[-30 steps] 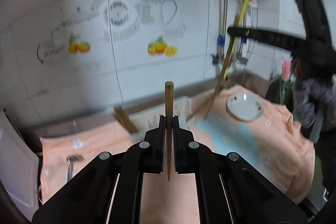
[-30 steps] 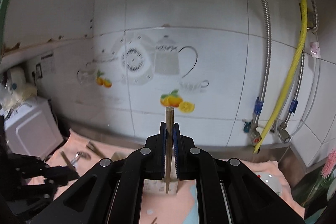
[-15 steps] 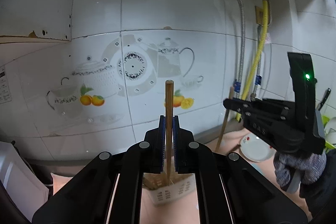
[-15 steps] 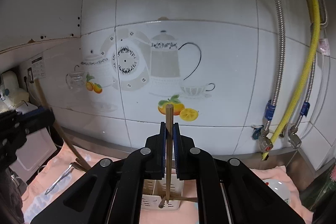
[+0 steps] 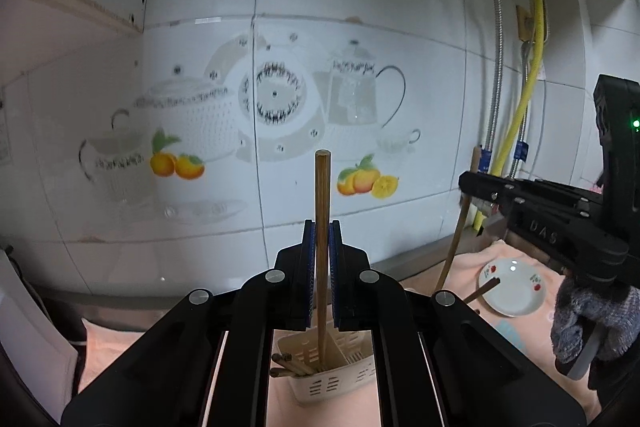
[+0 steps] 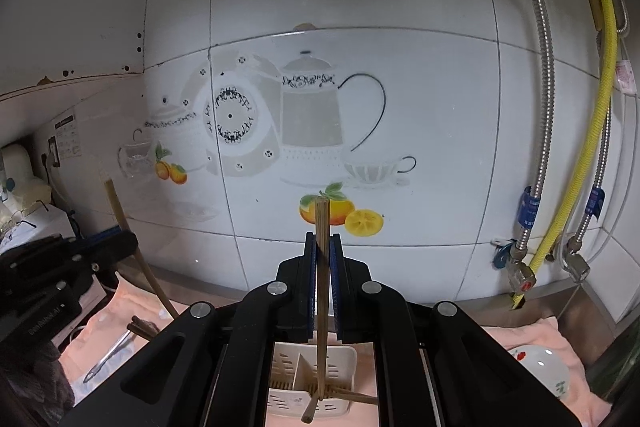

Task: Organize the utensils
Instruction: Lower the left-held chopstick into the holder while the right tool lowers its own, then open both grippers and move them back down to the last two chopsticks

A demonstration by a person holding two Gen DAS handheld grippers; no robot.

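Observation:
My left gripper (image 5: pixel 322 227) is shut on an upright wooden chopstick (image 5: pixel 322 187). Its lower end reaches into the white slotted utensil holder (image 5: pixel 340 383), where other chopsticks (image 5: pixel 288 367) lean. My right gripper (image 6: pixel 322 239) is shut on a second chopstick (image 6: pixel 322 219), whose lower end hangs over the same holder (image 6: pixel 344 359); a loose chopstick (image 6: pixel 354 397) lies across it. Each gripper shows in the other's view: the right gripper (image 5: pixel 474 187) with its chopstick (image 5: pixel 460 227), the left gripper (image 6: pixel 124 245) with its own (image 6: pixel 118 207).
A pink towel (image 5: pixel 460 267) covers the counter against the tiled wall. A white plate (image 5: pixel 514 293) with a chopstick (image 5: pixel 482 293) on it lies to the right. A metal spoon (image 6: pixel 108 355) and chopsticks (image 6: pixel 140 329) lie to the left. Pipes and a yellow hose (image 6: pixel 600 107) run down the right.
The left gripper swung with its chopstick from over the towel toward the wall and now stands over the holder. The right gripper came lower and closer to the holder.

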